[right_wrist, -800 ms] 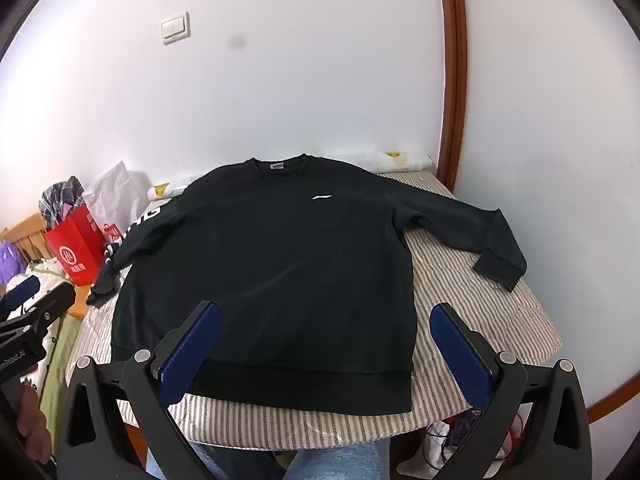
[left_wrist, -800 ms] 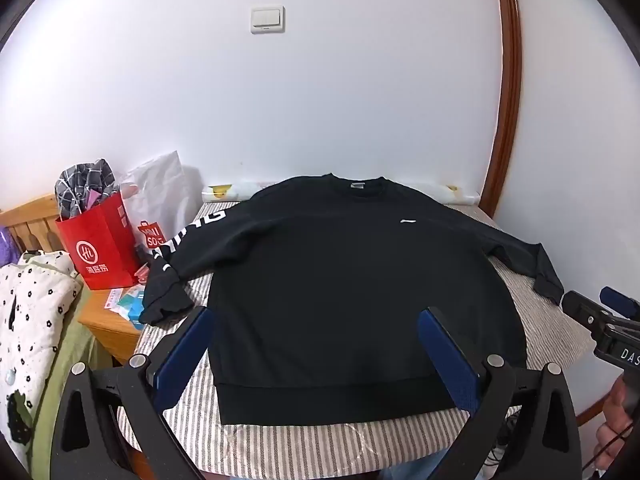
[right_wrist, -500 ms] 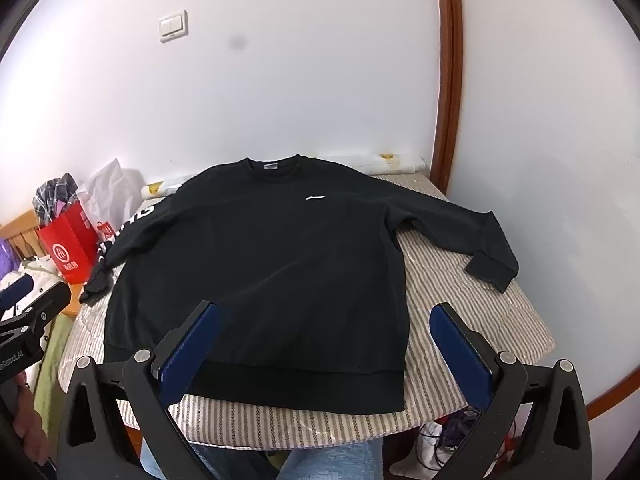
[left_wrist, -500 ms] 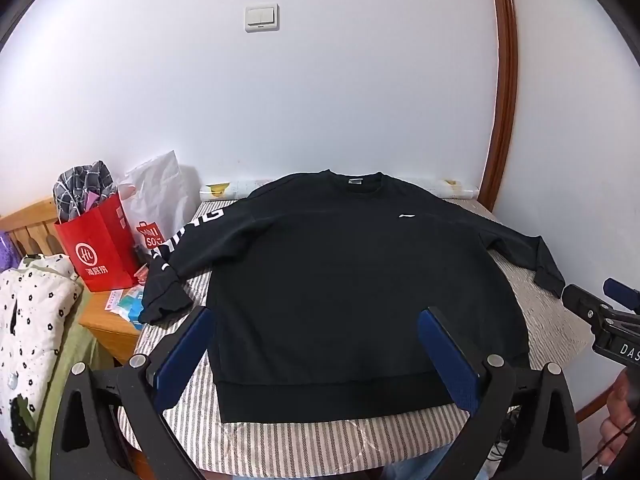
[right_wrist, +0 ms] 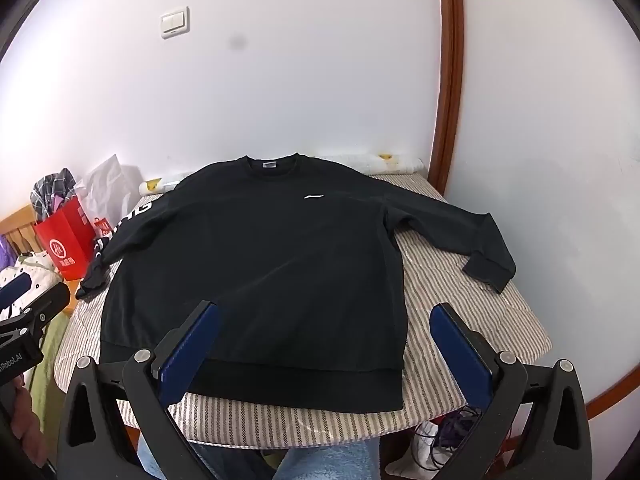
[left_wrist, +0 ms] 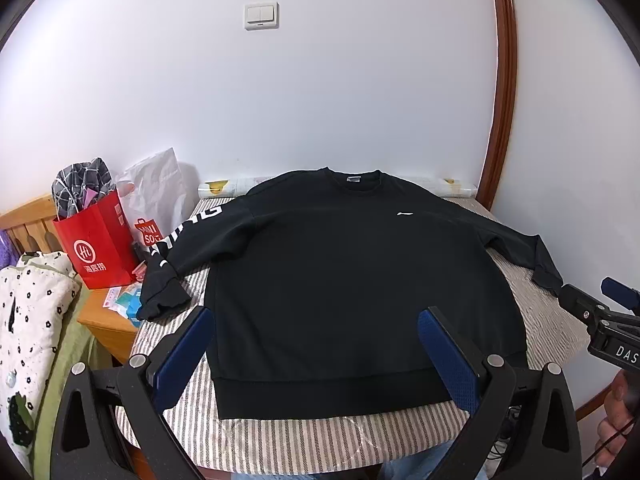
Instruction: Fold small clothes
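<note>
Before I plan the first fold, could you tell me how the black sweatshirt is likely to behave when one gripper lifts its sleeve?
The black sweatshirt will probably be floppy: it lies flat, and its left cuff droops over the edge of the striped table. Lifted by a sleeve, it would likely sag and drag the body along. The thick knit looks grippy rather than slippery.

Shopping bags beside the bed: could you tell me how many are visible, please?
3: a red paper bag holding plaid cloth, a white plastic bag behind it, and a small red-printed bag between them. Others may be hidden.
</note>
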Demonstrator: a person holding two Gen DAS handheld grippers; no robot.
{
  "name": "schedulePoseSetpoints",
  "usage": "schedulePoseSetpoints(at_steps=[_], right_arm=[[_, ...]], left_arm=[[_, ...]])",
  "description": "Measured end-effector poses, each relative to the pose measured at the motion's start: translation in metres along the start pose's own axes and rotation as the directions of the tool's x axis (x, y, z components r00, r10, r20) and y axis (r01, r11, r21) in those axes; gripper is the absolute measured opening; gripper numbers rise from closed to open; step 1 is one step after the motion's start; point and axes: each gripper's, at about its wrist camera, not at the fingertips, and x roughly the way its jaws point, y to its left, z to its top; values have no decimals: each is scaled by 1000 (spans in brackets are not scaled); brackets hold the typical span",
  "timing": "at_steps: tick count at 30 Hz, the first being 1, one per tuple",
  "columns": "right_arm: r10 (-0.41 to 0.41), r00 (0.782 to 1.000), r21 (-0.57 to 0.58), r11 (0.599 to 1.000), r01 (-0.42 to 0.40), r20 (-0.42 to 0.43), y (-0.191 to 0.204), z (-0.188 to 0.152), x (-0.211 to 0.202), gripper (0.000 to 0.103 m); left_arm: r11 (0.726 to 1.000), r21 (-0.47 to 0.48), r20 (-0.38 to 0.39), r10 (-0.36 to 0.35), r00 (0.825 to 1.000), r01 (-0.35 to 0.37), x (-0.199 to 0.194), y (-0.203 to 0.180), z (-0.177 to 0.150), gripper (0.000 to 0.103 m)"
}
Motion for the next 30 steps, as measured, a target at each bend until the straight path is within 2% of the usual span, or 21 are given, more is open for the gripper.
schedulePoseSetpoints(at_steps=[30], right_arm=[[0,1000,-16,1000,0,7,6,-5,-1,103]], left_arm=[[1000,-20,-9,-9,1000,9,-2,9,5,103]])
